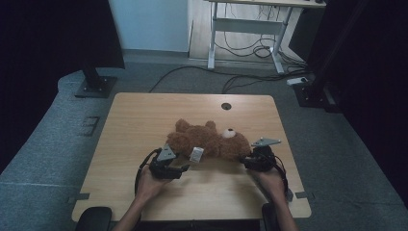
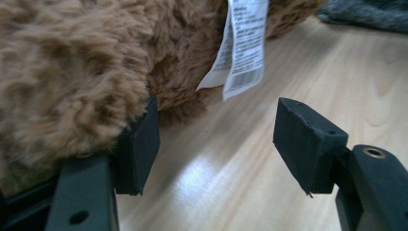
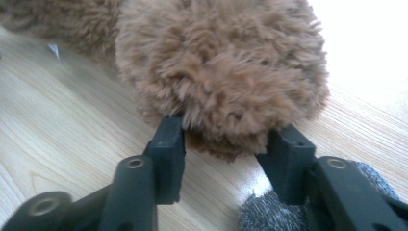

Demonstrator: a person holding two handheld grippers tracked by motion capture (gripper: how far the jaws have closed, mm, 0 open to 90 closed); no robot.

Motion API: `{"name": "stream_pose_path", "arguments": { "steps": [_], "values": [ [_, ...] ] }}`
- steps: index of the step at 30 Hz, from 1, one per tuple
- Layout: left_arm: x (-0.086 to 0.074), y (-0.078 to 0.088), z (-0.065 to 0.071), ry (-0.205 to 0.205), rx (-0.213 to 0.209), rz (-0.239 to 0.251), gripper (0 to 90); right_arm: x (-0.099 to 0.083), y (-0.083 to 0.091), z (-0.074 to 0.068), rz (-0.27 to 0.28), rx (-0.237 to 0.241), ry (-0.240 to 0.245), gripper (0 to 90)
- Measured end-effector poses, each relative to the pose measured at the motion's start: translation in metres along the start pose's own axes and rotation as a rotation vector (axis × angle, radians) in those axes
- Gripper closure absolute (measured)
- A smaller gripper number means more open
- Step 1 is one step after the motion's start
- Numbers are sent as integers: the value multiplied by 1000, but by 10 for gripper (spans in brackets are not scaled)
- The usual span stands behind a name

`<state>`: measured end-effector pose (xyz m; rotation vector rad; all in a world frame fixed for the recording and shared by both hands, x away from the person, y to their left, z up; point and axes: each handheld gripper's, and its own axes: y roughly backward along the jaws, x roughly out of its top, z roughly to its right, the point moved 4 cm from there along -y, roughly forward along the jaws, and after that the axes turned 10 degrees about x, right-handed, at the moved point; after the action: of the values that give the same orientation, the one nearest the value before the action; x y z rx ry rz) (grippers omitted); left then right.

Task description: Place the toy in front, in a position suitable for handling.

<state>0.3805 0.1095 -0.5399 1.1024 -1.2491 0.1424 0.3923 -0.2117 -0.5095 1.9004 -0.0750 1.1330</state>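
While the teddy bear lies flat mid-surface, right gripper fingers bracket its head without clamping; left gripper stands open, one finger brushing fur, likely repositioning.

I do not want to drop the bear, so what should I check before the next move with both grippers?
1. Bear lies on table: ok.
2. Left fingers open: ok.
3. Bear between left fingers: not ok, gap empty, fur beside one finger.
4. Bear between right fingers: ok.
5. Right grip firm: cannot tell.
6. Tag clear of fingers: ok.
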Motion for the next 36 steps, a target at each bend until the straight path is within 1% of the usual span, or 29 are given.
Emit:
{"name": "stream_pose_path", "arguments": {
  "steps": [3,6,8,13,19,21,22,24,26,27,29,30,31,32,33,34,36],
  "values": [
    [3,-7,-2,-11,14,-7,319,0,-1,1,-7,-17,11,468],
    [6,-13,-4,-13,23,-13,315,1,-1,2,-7,-18,16,449],
    [8,-18,-5,-15,32,-21,314,2,-1,2,-12,-15,22,450],
    [11,-28,-10,-21,53,-39,312,3,-2,3,-16,-19,21,488],
    [11,-37,-13,-22,73,-57,313,4,-5,5,-21,-19,26,491],
    [12,-37,-12,-20,73,-49,313,4,-5,5,-22,-17,31,483],
    [12,-36,-11,-14,65,-47,313,4,-5,4,-23,-15,31,475],
    [13,-36,-9,-21,64,-40,312,4,-6,4,-25,-12,40,444],
    [13,-37,-6,-17,52,-43,311,5,-7,3,-27,-17,46,437],
    [13,-37,-5,-19,50,-42,309,5,-8,4,-28,-28,51,460],
    [13,-37,-1,-21,39,-40,309,7,-7,4,-14,-42,42,578],
    [13,-36,2,-18,26,-36,309,7,-7,5,-6,-41,34,634],
    [13,-35,4,-21,21,-32,310,8,-5,5,-1,-31,27,713],
    [14,-34,6,-27,16,-31,311,8,-5,6,5,-31,27,760],
    [15,-34,7,-30,25,-30,311,9,-3,5,11,-25,23,808],
    [15,-34,7,-33,40,-35,311,9,-2,5,11,-26,25,822],
    [15,-35,3,-29,58,-41,312,10,-1,5,8,-29,30,824]
  ]
}}
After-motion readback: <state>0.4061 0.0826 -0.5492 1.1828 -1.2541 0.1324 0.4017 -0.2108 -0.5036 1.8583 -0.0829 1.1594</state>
